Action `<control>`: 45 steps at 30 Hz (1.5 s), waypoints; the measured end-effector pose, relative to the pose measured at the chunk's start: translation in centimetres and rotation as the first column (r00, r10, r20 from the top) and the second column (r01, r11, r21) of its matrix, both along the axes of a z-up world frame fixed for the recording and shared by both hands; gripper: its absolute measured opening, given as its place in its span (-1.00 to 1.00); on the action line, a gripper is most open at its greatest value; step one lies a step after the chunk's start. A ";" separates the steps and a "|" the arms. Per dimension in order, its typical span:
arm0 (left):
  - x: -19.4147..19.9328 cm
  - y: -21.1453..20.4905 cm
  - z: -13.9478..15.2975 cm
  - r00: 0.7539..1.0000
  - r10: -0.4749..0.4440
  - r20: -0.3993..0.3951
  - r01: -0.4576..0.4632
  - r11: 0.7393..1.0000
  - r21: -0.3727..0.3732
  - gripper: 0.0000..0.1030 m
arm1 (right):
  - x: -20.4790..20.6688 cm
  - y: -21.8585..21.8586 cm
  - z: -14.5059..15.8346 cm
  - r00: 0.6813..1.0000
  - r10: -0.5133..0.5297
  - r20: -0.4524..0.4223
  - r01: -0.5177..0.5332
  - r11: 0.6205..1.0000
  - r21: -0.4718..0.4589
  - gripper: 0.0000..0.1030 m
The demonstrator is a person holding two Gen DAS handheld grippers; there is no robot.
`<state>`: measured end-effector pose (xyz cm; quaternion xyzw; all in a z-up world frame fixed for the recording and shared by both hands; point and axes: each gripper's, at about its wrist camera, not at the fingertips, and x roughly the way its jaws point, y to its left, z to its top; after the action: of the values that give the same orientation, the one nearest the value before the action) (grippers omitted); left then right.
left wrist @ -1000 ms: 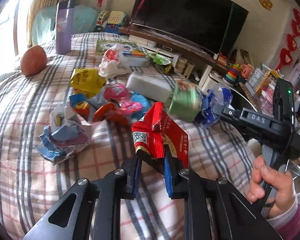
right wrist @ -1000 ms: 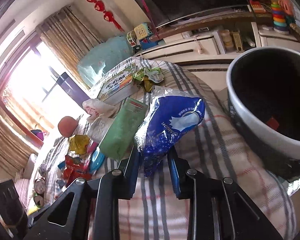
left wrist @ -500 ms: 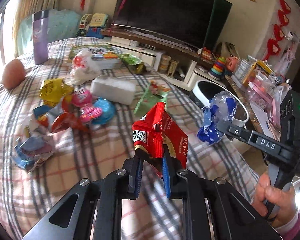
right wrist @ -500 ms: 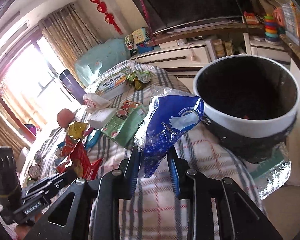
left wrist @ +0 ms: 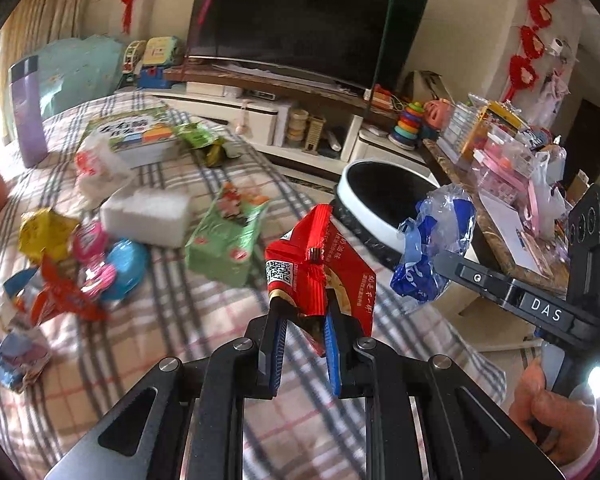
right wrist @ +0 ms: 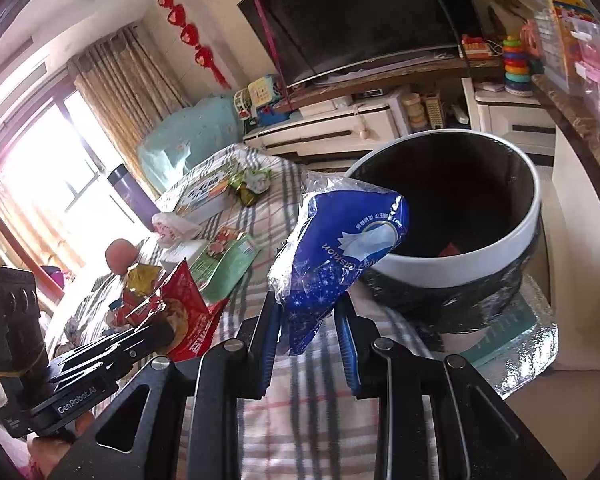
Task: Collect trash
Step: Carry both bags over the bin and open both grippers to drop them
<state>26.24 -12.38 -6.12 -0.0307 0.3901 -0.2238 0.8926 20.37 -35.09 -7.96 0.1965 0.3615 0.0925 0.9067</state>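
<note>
Your left tool [left wrist: 304, 322] is pinched on the red wrapper [left wrist: 316, 264], and your right tool [right wrist: 308, 322] is clamped on the blue bag [right wrist: 336, 248]; both pieces hang over the checked bed [right wrist: 324, 412], on the near side of the bin [right wrist: 520, 236]. Only a low corner of each is caught, so a quick swing could let a piece slip and drop short of the bin onto the bed. The blue bag's loose top already overlaps the bin's near rim and may snag there; letting go too early would leave it draped outside. Both tools tilt downward and point toward the bin, your right one closer to it. More trash lies on the bed on the far side from the bin
</note>
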 end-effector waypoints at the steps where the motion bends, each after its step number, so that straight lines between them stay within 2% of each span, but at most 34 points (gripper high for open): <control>1: 0.1 -0.2 0.0 1.000 -0.003 0.002 0.003 1.000 0.001 -0.69 | 0.0 -0.3 0.0 1.000 -0.007 0.000 0.007 1.000 0.002 -0.46; 24: 6.3 -7.6 0.5 0.998 -0.063 0.025 0.063 0.998 0.001 -0.69 | 1.9 -8.4 1.2 0.991 -0.132 0.019 0.132 0.991 -0.009 -0.46; 45: 12.4 -13.6 -0.9 0.996 -0.090 -0.008 0.090 0.995 0.040 -0.69 | 6.3 -11.2 0.4 0.992 -0.112 -0.049 0.107 0.990 -0.093 -0.45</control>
<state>38.68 -26.00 -6.97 0.0042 0.3985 -0.2557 0.8808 26.65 -46.33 -7.61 0.1775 0.3783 0.0209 0.9083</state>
